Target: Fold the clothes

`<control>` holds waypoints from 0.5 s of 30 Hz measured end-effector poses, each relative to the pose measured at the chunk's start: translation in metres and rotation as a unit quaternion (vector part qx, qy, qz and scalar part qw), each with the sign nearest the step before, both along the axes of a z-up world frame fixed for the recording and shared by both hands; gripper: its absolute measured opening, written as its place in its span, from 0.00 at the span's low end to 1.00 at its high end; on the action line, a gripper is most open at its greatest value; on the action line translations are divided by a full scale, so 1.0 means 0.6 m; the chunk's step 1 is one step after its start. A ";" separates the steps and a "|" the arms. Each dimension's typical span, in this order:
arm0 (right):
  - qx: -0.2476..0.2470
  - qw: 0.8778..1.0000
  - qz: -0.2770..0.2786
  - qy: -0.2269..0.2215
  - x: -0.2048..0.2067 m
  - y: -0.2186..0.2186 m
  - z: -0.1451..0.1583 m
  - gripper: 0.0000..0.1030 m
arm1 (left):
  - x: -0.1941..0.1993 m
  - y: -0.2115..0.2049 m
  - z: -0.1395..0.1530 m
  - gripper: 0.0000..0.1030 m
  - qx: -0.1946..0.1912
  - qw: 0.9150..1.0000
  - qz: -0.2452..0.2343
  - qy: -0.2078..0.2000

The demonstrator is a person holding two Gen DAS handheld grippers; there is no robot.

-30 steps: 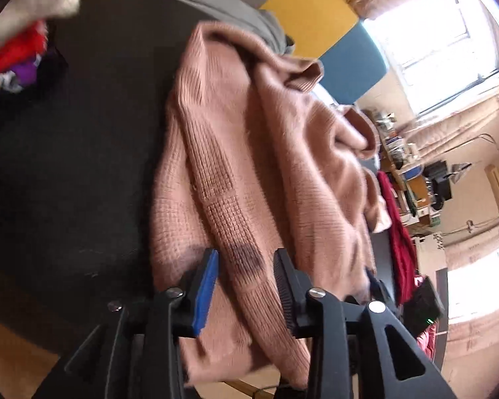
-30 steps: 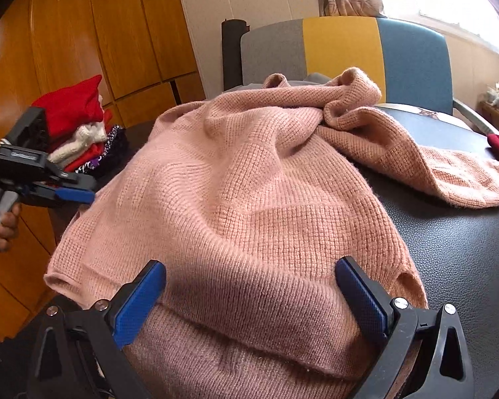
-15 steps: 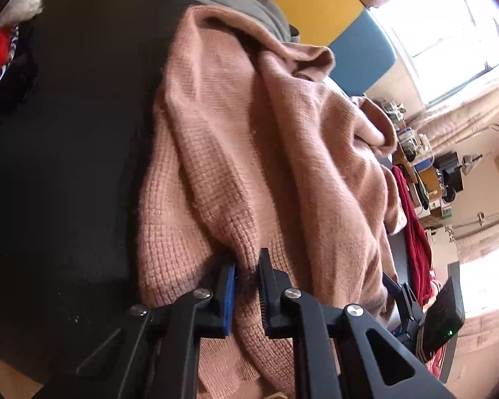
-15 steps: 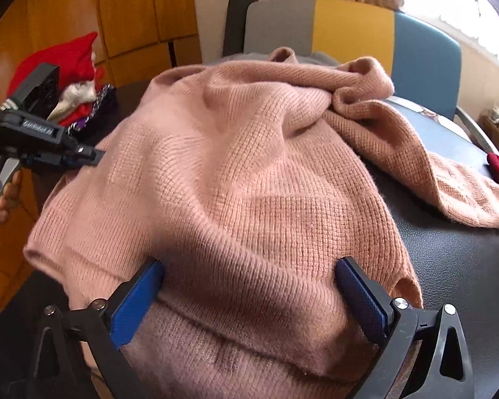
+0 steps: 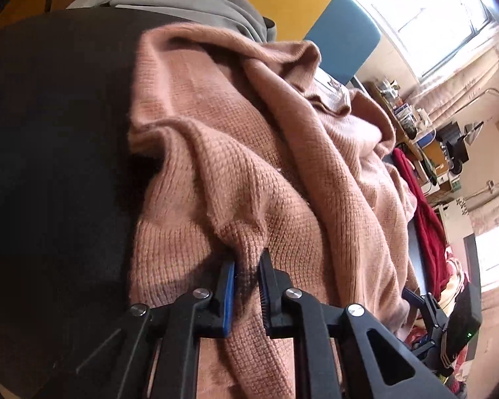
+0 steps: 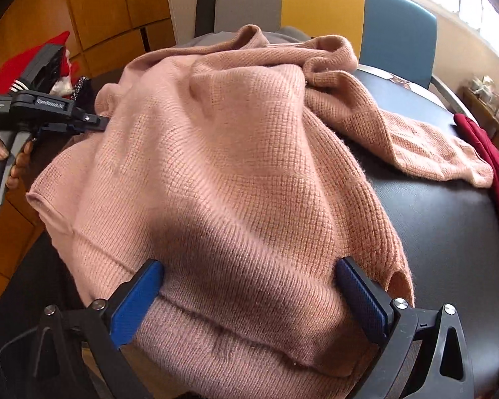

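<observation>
A pink knitted sweater (image 5: 243, 173) lies crumpled over a dark table (image 5: 50, 133). My left gripper (image 5: 247, 266) is shut on a pinched ridge of the sweater's near hem, and the knit bunches up just beyond its fingertips. In the right wrist view the same sweater (image 6: 236, 153) fills the middle, one sleeve (image 6: 425, 146) trailing to the right. My right gripper (image 6: 249, 286) stands wide open, its blue pads on either side of the hem, which bulges between them. The left gripper (image 6: 99, 121) shows at the sweater's left edge, held by a hand (image 6: 3, 156).
A chair with grey, yellow and blue back panels (image 6: 319, 10) stands behind the table. A dark red garment (image 6: 495, 163) lies at the right edge. Red and white clothes (image 6: 63, 66) are piled at the left by wooden cabinets (image 6: 93, 6). Grey cloth (image 5: 196, 3) lies beyond the sweater.
My left gripper went from open around the hem to shut on it, and the fabric now puckers and lifts at the fingertips. The right gripper has stayed open at the hem.
</observation>
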State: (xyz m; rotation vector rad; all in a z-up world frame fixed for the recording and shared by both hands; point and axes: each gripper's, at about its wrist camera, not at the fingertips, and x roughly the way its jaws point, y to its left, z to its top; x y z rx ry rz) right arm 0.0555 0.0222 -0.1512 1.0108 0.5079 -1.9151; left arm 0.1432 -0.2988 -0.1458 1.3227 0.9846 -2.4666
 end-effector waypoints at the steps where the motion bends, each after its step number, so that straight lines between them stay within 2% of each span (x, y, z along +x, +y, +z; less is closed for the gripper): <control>1: 0.002 1.000 -0.001 -0.004 -0.001 0.002 0.002 1.00 | 0.015 -0.004 0.003 0.12 -0.009 1.000 0.007 -0.002; 4: 0.015 1.000 0.006 -0.013 -0.008 0.001 0.007 1.00 | 0.073 -0.021 0.011 0.10 -0.022 0.999 0.029 -0.005; 8: 0.018 0.999 0.011 -0.026 -0.020 -0.003 0.017 1.00 | 0.103 -0.026 0.015 0.11 0.019 0.999 0.022 0.022; 11: -0.014 0.999 -0.010 -0.044 -0.038 -0.007 0.040 1.00 | 0.126 -0.031 0.018 0.23 0.050 0.998 0.018 0.043; 15: -0.100 0.993 -0.033 -0.058 -0.060 -0.021 0.085 1.00 | 0.156 -0.036 0.022 0.35 0.091 0.993 0.011 0.071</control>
